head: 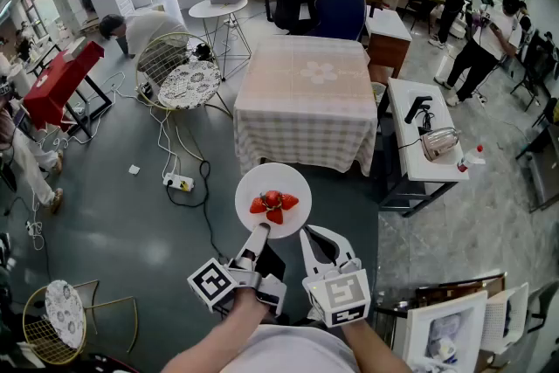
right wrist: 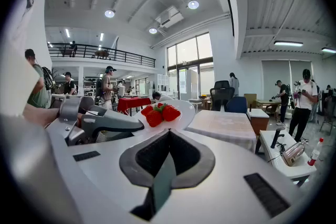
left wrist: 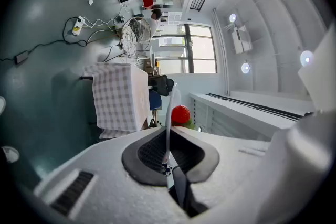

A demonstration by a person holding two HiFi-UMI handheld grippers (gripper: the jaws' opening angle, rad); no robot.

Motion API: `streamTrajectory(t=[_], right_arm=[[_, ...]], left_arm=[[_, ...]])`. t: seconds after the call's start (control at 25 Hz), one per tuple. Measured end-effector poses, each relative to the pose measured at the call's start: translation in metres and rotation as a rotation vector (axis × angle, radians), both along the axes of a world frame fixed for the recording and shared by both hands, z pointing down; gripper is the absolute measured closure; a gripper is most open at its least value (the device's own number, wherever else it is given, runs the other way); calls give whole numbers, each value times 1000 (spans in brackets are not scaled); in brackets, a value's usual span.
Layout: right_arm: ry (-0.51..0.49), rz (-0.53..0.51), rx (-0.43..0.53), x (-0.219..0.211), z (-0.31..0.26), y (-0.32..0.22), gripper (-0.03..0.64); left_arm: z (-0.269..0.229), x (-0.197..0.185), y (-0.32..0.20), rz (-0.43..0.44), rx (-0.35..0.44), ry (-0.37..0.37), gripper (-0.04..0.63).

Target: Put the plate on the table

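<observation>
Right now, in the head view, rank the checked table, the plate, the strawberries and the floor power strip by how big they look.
Checked table, largest.
Plate, second, though nearer the camera.
Strawberries, as a cluster.
Power strip, smallest, though it lies farther away.

No word, number or brand name can be read anywhere. The nearest things to signs are the black-and-white square markers on the cubes of the left gripper (head: 259, 233) and the right gripper (head: 313, 233), on the near side of the checked table (head: 306, 100). They are block patterns, not letters. Sheets of paper (left wrist: 169, 39) hang on the windows beyond the checked table in the left gripper view, their print too small to read.
</observation>
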State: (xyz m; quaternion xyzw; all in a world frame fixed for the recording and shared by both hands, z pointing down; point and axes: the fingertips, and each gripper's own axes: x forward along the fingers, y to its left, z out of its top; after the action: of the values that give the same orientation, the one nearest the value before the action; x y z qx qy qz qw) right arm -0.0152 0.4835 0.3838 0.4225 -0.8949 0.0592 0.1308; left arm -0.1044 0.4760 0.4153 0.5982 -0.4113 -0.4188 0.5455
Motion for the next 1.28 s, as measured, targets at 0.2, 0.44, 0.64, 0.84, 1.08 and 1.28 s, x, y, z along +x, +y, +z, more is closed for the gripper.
streamTrajectory(t=[0.2,0.44,0.64,0.84,1.08,1.28], right_arm=[[-27,2,24,-21,-2,-3,614],[56,-16,4,-42,4,-4,614],[44,-11,-4,-57,6,-4,614],[56,12,-4,-61,6,-10,614],[69,35,-24,-46,13,-25,614],[43,34,-40,-33,22,-54,614]], left_arm=[[2,-19,0,6,-1,3,581],[5,-36,-5,17,3,26,581],[8,-52,-8,11,0,40,581],[6,-59,-15,12,4,37,581],[9,-46,-33,31,-5,27,581],[14,-33,-62,33,-11,10,580]])
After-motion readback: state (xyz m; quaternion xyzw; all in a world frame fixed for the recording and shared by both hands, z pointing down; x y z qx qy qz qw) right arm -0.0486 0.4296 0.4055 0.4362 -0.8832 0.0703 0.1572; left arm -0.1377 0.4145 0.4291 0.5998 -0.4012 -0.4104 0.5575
